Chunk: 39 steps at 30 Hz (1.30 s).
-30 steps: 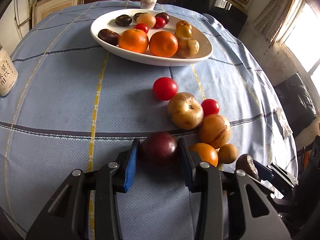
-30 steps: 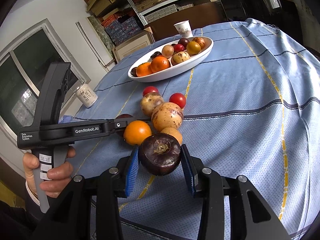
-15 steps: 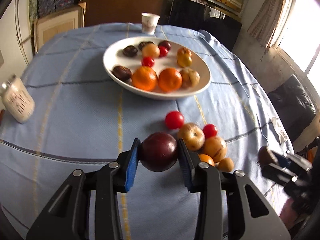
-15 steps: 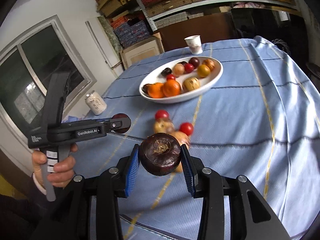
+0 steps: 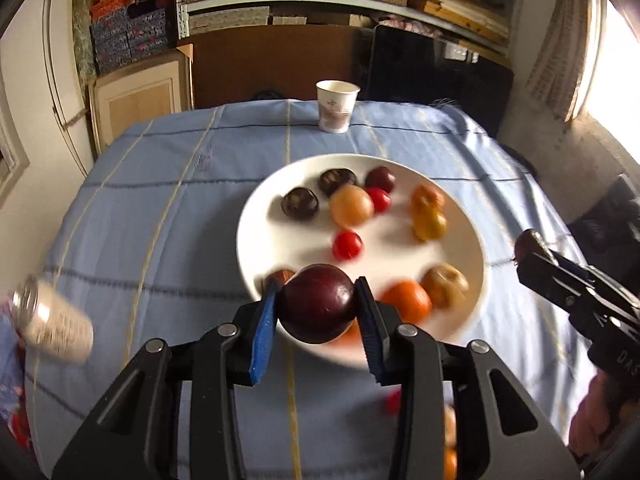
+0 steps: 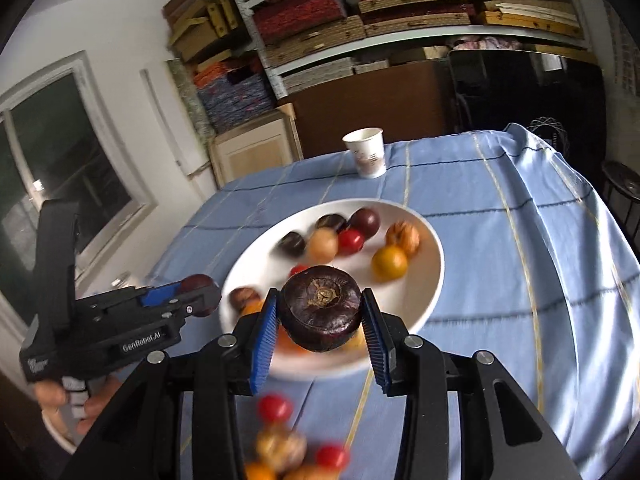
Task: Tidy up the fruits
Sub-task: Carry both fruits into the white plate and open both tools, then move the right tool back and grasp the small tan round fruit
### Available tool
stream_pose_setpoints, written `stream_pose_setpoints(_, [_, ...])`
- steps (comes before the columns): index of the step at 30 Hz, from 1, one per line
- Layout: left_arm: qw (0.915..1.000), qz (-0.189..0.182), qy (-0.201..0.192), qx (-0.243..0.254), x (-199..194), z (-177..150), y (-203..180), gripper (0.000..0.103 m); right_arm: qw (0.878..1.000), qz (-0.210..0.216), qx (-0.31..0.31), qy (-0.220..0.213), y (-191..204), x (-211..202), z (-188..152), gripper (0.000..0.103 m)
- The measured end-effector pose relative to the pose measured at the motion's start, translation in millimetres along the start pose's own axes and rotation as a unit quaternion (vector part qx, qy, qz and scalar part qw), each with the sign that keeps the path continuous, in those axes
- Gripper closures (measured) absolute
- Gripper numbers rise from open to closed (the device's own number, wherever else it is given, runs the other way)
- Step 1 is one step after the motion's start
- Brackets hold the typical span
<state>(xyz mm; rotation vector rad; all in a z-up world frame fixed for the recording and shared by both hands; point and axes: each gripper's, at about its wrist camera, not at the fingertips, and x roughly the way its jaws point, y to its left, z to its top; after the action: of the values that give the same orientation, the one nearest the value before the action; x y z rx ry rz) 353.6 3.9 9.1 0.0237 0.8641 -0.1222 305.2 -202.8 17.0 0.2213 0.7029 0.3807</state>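
The smooth purple fruit [image 5: 318, 307] sits clamped between the blue pads of my left gripper [image 5: 318, 308], and the darker, flat-topped fruit [image 6: 321, 308] with its dry stem facing the camera is pinched the same way in my right gripper [image 6: 320, 312]; both are carried in the air, not resting on anything. What matters now is that the white plate [image 5: 478, 264] lies straight ahead of and below both fruits, its near rim under the jaws. In the left view my fruit hangs over the plate's near-left edge, just beside an orange [image 5: 406, 301] and a small dark fruit at the rim. In the right view my fruit hangs over the near rim, with bare white plate ahead between the far cluster and the yellow fruit [image 6: 390, 263]. Neither hand looks clearly nearer; I judge both need a short push forward and down before letting go. Loose fruits [image 6: 276, 446] lie on the blue tablecloth [image 6: 500, 248] toward its near edge.
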Motion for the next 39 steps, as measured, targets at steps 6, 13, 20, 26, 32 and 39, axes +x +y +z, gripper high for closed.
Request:
stream_pose_setpoints(6, [0.9993,0.023,0.026,-0.012,49,21,-1,0.066,0.999,-0.026,0.009,0.026,-9,48,9,0.062])
stream_pose_setpoints(13, [0.9978,0.063,0.016,-0.013,48,16,1,0.034,0.999,-0.018,0.026,0.028,-11,49,9,0.04])
stream_pose_setpoints(20, [0.9945,0.078,-0.069,0.008,-26,-12,-5,0.005,0.998,-0.026,-0.039,-0.029,6,-16,-14,0.03])
stream_pose_setpoints(26, [0.995,0.07,-0.071,0.008,-45,-77,1,0.005,0.997,-0.039,-0.063,-0.023,-6,-44,-74,0.029])
stream_pose_setpoints(32, [0.998,0.063,0.001,-0.007,-26,-123,13,0.005,0.991,-0.066,-0.113,-0.01,-3,-55,-105,0.029])
stream_pose_setpoints(39, [0.9975,0.066,0.019,0.017,-24,-139,3,0.005,0.99,-0.053,-0.131,0.024,6,-53,-116,0.029])
